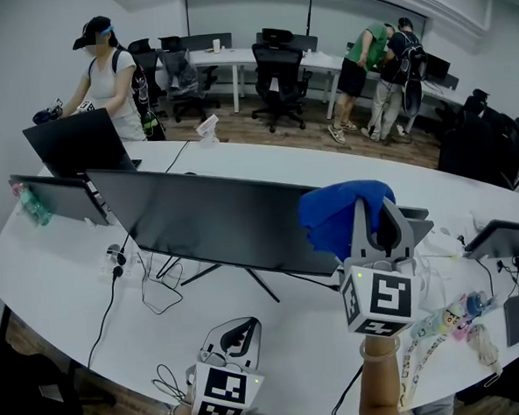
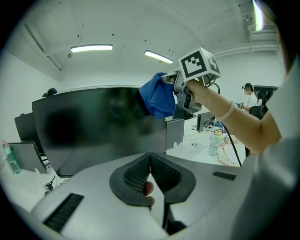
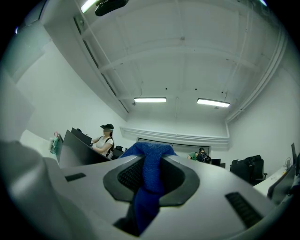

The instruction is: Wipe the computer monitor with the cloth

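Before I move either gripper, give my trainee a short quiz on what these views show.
1. Which gripper holds the blue cloth? A left, B right, C neither.
2. True or false: the left gripper is shut with nothing between its jaws.
3. Fill in: in the head view, the cloth is at the monitor's top ___ corner.

Key:
1. B. The right gripper is clamped on the cloth.
2. True.
3. right.
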Motion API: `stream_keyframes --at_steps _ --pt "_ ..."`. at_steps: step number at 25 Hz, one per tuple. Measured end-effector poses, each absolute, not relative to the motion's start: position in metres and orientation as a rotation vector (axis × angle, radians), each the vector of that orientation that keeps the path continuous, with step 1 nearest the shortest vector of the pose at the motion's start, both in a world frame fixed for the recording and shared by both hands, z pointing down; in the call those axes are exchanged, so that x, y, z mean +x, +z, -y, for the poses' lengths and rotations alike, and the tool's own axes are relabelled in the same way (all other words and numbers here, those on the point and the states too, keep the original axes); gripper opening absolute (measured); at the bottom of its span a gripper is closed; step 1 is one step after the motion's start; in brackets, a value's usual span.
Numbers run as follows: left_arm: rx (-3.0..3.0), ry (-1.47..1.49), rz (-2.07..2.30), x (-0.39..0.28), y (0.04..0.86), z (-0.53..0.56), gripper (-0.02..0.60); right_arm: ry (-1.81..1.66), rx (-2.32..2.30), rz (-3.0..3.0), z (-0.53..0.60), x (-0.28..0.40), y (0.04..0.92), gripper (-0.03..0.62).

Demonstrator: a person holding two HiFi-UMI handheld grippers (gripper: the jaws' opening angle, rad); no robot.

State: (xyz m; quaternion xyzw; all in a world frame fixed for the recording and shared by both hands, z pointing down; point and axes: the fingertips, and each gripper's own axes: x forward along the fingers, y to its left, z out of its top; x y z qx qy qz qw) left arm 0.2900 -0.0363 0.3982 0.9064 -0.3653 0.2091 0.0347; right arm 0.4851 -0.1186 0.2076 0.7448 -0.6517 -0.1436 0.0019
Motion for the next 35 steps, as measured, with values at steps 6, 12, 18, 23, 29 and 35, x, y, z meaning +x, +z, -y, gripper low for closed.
stream_keyframes --at_steps 6,12,18,23,29,35 --pt "2.792 0.646 1.116 0.298 0.399 0.031 0.009 -0.451 2.354 2.036 0.113 0.497 0.207 0.072" --pt "2.783 0.646 1.121 0.303 0.398 0.027 0.009 -0.439 2.371 2.031 0.108 0.508 0.209 0.072" --pt "2.788 0.651 1.119 0.311 0.402 0.021 0.009 -0.431 2.389 2.029 0.103 0.521 0.210 0.072" --pt "2.783 0.647 1.123 0.319 0.404 0.018 0.009 -0.425 2.387 2.042 0.101 0.530 0.213 0.072" --pt "2.783 0.649 1.115 0.327 0.406 0.015 0.009 -0.408 2.382 2.057 0.102 0.538 0.218 0.072" --pt "2.784 0.664 1.106 0.332 0.409 0.014 0.009 -0.377 2.376 2.099 0.104 0.543 0.227 0.072"
